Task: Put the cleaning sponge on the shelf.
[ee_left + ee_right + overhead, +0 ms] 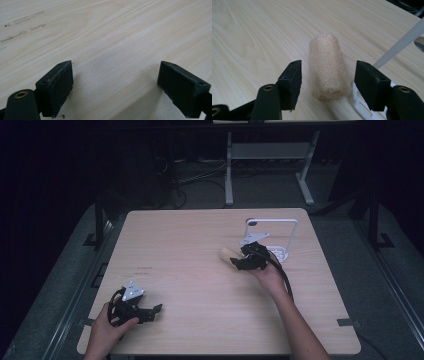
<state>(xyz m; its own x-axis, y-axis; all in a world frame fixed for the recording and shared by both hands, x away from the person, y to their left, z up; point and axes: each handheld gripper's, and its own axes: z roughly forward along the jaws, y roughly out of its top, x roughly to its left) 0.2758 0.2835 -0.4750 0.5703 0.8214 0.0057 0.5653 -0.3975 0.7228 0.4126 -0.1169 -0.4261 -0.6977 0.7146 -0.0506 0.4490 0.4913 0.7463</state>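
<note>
A pale beige fuzzy roll lies on the light wood table, seen in the high view as a small tan cylinder right of centre. My right gripper is open, its jaws on either side of the roll's near end with gaps on both sides. In the high view my right gripper sits just beside the roll, next to a white wire stand. My left gripper rests near the front left of the table, open, with only bare wood between its jaws.
The white stand's base and a slanted white rod lie right next to the roll. Faint marks show on the tabletop left of centre. Beyond the table's far edge are a metal frame and cables on a dark floor.
</note>
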